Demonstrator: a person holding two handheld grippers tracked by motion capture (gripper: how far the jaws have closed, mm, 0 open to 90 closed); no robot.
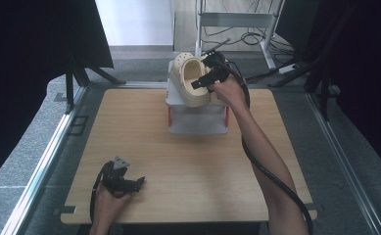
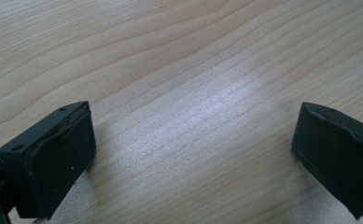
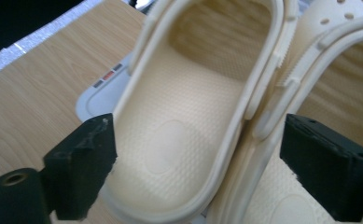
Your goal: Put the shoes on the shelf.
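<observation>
**Clogs set on the rack, right claw let go**

You had the pair of cream clogs [image 1: 192, 81] sitting side by side on top of the white rack [image 1: 198, 122] at the far edge of the table [image 1: 188, 161]. Your right gripper [image 1: 203, 82] hovered at their heel end. In the right gripper view its jaws stood wide apart, one outside the nearer clog's [image 3: 179, 126] outer wall and the other over the second clog [image 3: 328, 60], so the two touching inner walls lay between them; neither pad pressed on anything. It gripped nothing, though whether a pad brushed the foam I cannot tell.

By my reading, the placing step was at its release: the shoes looked settled on the rack and the hold had been given up. The next move would call for you to draw that gripper straight back off the heels without catching a rim and dragging a clog off the shelf.

Your left gripper [image 1: 129, 182] lay low at the table's near-left corner, jaws spread wide over bare wood, holding nothing.
</observation>
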